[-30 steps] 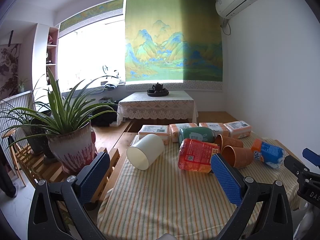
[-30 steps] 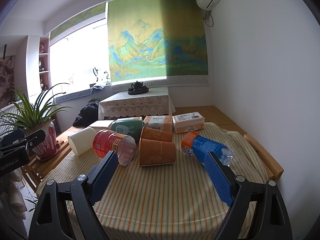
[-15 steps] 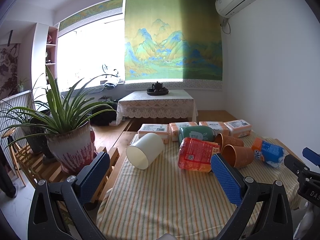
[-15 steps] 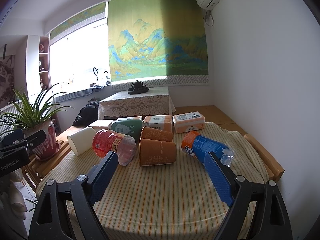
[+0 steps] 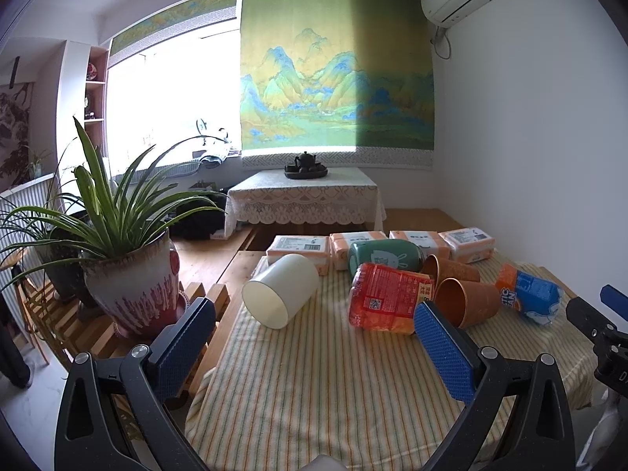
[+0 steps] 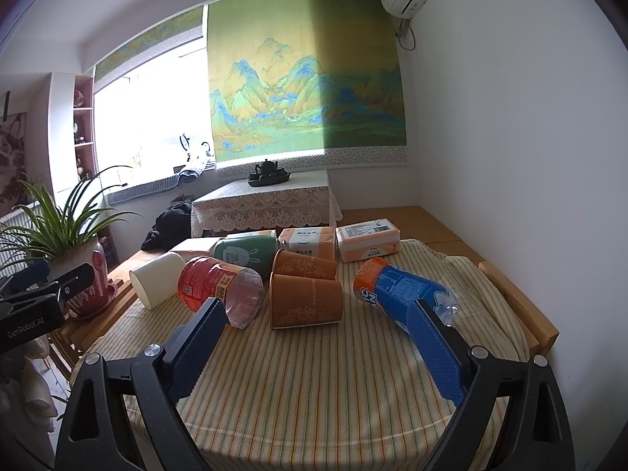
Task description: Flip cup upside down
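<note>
A white cup [image 5: 280, 290] lies on its side on the striped tablecloth [image 5: 314, 373], mouth toward me; it also shows in the right wrist view [image 6: 157, 279]. Two brown paper cups [image 6: 306, 300] lie on their sides near the middle; the nearer one also shows in the left wrist view [image 5: 467, 302]. My left gripper [image 5: 314, 337] is open and empty, above the near table, short of the white cup. My right gripper [image 6: 318, 333] is open and empty, in front of the brown cups.
A red-labelled bottle [image 6: 219, 288], a blue-and-orange bottle [image 6: 400, 294], a green bottle [image 6: 245, 253] and tissue packs [image 6: 367, 239] lie on the table. A potted plant [image 5: 125, 271] stands on a wooden rack left of the table. The table's wooden edge [image 6: 518, 306] shows at right.
</note>
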The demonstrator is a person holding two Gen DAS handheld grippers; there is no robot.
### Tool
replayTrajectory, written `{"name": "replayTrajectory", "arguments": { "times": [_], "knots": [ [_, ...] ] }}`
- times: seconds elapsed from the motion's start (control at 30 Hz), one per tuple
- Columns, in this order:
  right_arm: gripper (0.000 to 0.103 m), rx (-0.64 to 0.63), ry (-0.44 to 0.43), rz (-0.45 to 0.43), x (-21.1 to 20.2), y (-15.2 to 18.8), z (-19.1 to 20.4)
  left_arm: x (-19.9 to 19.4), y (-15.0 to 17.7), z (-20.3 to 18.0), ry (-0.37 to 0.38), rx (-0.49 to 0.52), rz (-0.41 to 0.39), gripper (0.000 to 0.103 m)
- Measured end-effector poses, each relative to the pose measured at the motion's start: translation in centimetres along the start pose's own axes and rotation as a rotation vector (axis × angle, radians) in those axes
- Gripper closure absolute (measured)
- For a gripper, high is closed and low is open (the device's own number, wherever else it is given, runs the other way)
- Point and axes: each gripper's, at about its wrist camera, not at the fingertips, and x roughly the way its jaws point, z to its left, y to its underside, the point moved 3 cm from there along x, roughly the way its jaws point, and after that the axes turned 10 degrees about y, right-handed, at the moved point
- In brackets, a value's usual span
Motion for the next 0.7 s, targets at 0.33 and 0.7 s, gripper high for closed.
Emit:
{"name": "replayTrajectory", "arguments": {
  "times": [0.33,0.7],
  "knots": [
    [0.007,0.003,0.002,0.014,0.8,0.3,-0.1,2.4,-0.2,2.0,-0.004,-0.018,0.069,0.001],
    [0.007,0.006,-0.013,0.045,1.9,1.1,-0.2,9.5,-2.1,5.4,0.1,0.0,0.318,0.001]
  ]
}}
